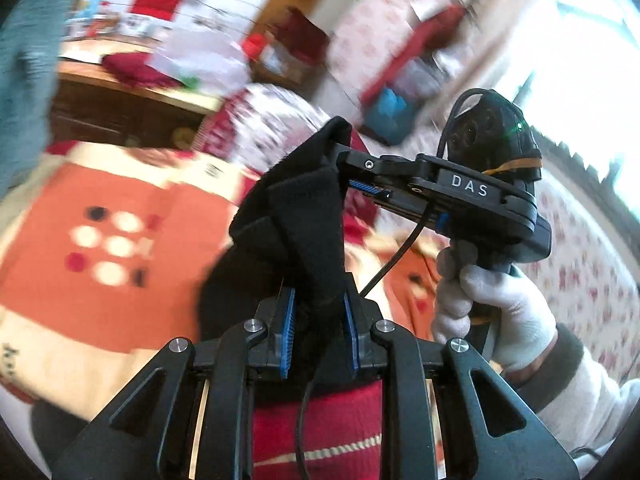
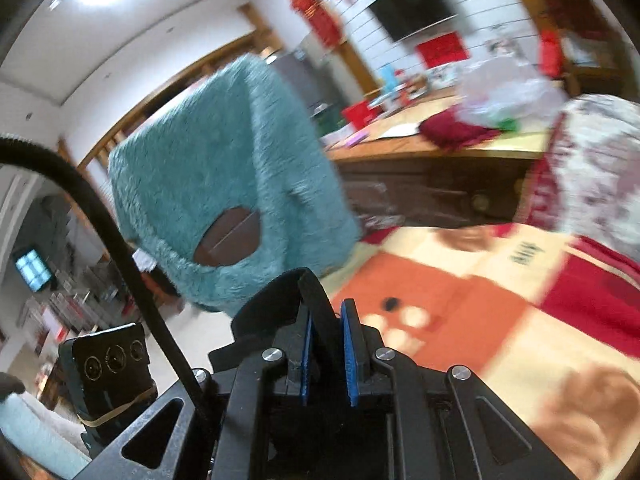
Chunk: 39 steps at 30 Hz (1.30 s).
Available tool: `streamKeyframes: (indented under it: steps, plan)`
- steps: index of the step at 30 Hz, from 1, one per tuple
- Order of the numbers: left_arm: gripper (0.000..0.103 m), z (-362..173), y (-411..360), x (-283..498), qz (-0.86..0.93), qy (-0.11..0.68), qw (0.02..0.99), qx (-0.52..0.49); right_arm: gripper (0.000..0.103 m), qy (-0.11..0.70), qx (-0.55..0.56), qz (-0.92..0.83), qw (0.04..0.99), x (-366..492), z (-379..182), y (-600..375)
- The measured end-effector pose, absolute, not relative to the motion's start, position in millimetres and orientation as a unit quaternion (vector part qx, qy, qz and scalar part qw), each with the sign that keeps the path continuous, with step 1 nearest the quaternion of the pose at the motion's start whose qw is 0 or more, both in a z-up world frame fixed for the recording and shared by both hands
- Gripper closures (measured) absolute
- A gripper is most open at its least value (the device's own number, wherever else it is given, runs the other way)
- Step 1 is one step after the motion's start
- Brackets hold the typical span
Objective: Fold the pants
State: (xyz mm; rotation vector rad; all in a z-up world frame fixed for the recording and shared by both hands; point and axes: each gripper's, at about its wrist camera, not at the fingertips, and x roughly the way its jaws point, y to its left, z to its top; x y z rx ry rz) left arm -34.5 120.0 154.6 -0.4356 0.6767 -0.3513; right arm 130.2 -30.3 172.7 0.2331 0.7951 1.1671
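In the left wrist view, the left gripper point(image 1: 319, 312) is clenched on a bunch of the black pants point(image 1: 296, 216), the blue ribbed pads point(image 1: 289, 332) pressing soft knit fabric between them at lower centre. The cloth rises from there toward the middle of the frame, where the right gripper point(image 1: 347, 178) comes in sideways from the right and pinches the same edge; a white-gloved hand point(image 1: 492, 308) holds its handle at lower right. In the right wrist view that gripper point(image 2: 326, 344) is likewise closed on a thick hemmed band of the pants point(image 2: 280, 300) at lower centre.

So the garment is held aloft by both tools, the two grips near each other along one edge, and the stretch between them runs up and right in the left view. The rest of the pants hangs below, mostly hidden behind the gripper bodies. Neither hand looks clearly nearer to the surface below, so laying the cloth down would likely take both together.

Beyond lies an orange, cream and red blanket point(image 2: 460, 304) with pale dots, blurred. A shaggy teal garment point(image 2: 224, 176) with a brown oval patch hangs at centre left, and a wooden counter point(image 2: 440, 152) crosses the upper right.
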Motion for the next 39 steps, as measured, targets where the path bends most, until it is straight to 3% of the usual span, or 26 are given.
streamKeyframes:
  steps: [5, 9, 12, 16, 18, 22, 30, 31, 33, 36, 39]
  plan:
    - [0.084, 104, 40, -3, -0.188, 0.404, 0.887, -0.121, 0.09, 0.432, 0.139, 0.436, 0.778, 140, 107, -116]
    - [0.083, 74, 11, -5, -0.196, 0.45, 0.869, -0.063, 0.081, 0.521, 0.17, 0.325, 0.771, 141, 43, -171]
    - [0.076, 89, 21, -16, -0.227, 0.442, 0.865, -0.068, 0.073, 0.517, 0.193, 0.3, 0.778, 129, 38, -204]
    - [0.054, 113, 43, -29, -0.249, 0.437, 0.858, -0.101, 0.066, 0.504, 0.232, 0.288, 0.781, 116, 48, -233]
    - [0.054, 126, 57, -33, -0.24, 0.423, 0.867, -0.108, 0.056, 0.493, 0.253, 0.294, 0.778, 105, 56, -241]
    - [0.053, 131, 76, -29, -0.187, 0.414, 0.887, -0.086, 0.052, 0.491, 0.288, 0.328, 0.754, 89, 59, -226]
    - [0.053, 95, 68, 0, -0.153, 0.445, 0.879, -0.076, 0.051, 0.525, 0.285, 0.349, 0.722, 84, 53, -176]
    - [0.053, 90, 63, 0, -0.159, 0.451, 0.875, -0.077, 0.051, 0.533, 0.269, 0.349, 0.723, 82, 52, -171]
    - [0.053, 79, 55, 0, -0.166, 0.458, 0.87, -0.079, 0.061, 0.533, 0.206, 0.343, 0.745, 74, 57, -163]
    - [0.053, 60, 47, 1, -0.167, 0.48, 0.857, -0.078, 0.062, 0.548, 0.089, 0.299, 0.776, 63, 47, -153]
    - [0.053, 62, 43, -2, -0.163, 0.474, 0.863, -0.062, 0.062, 0.558, 0.128, 0.292, 0.766, 60, 29, -163]
